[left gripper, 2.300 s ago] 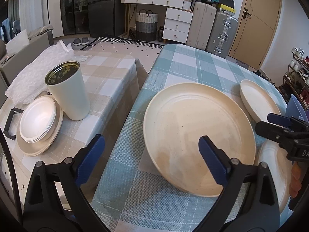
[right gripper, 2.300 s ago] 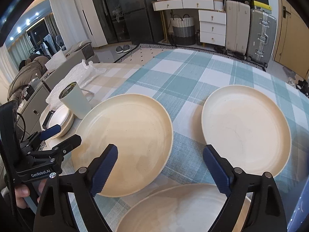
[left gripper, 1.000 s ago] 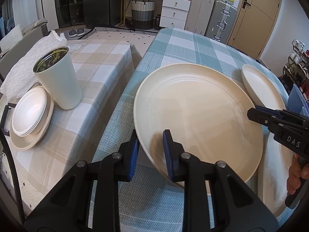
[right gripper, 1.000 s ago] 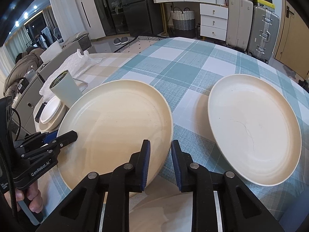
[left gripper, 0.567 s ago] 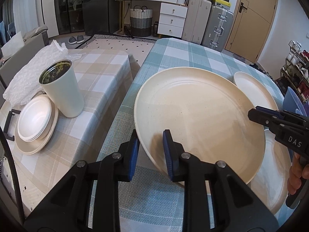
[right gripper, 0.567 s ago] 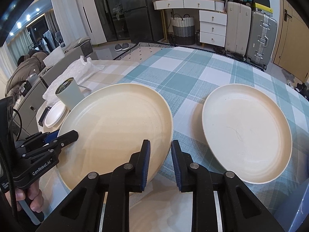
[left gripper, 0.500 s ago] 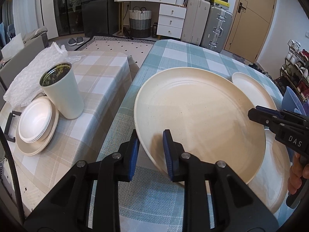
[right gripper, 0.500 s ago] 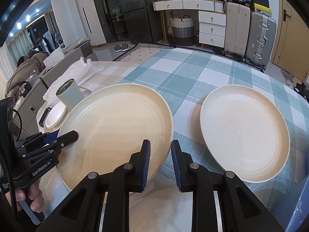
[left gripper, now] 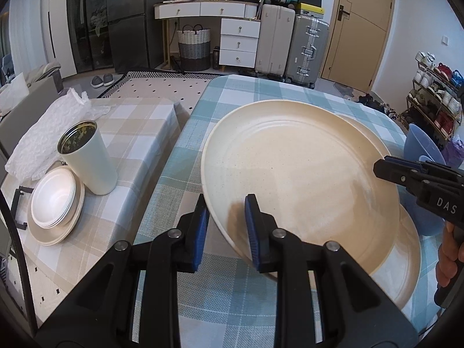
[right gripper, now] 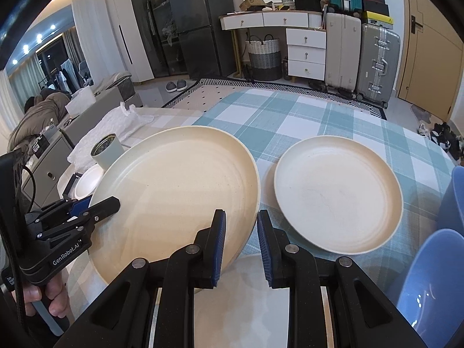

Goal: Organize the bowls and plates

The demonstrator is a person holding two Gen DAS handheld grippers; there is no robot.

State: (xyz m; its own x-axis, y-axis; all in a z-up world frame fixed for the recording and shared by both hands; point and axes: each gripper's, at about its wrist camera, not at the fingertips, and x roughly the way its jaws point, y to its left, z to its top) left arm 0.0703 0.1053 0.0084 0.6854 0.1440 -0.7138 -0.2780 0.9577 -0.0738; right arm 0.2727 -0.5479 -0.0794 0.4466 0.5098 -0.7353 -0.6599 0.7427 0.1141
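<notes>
A large cream plate (left gripper: 301, 171) (right gripper: 179, 191) is held off the teal checked table by both grippers. My left gripper (left gripper: 226, 220) is shut on its near left rim. My right gripper (right gripper: 239, 232) is shut on its right rim. A second cream plate (left gripper: 406, 266) lies on the table under the held one, partly hidden. A third cream plate (right gripper: 337, 194) lies flat to the right. Blue bowls (right gripper: 435, 284) stand at the right edge, and one blue bowl (left gripper: 420, 145) shows in the left wrist view.
A beige checked side table (left gripper: 139, 121) on the left carries a white tumbler (left gripper: 87, 156), a stack of white bowls on a cream plate (left gripper: 55, 206) and crumpled bubble wrap (left gripper: 49, 136). Suitcases and drawers stand behind the teal checked table (right gripper: 290, 116).
Both grippers closed from open onto the large plate's rim, then lifted it higher and to the right, over the plate lying nearest. The blue bowls have come into view.
</notes>
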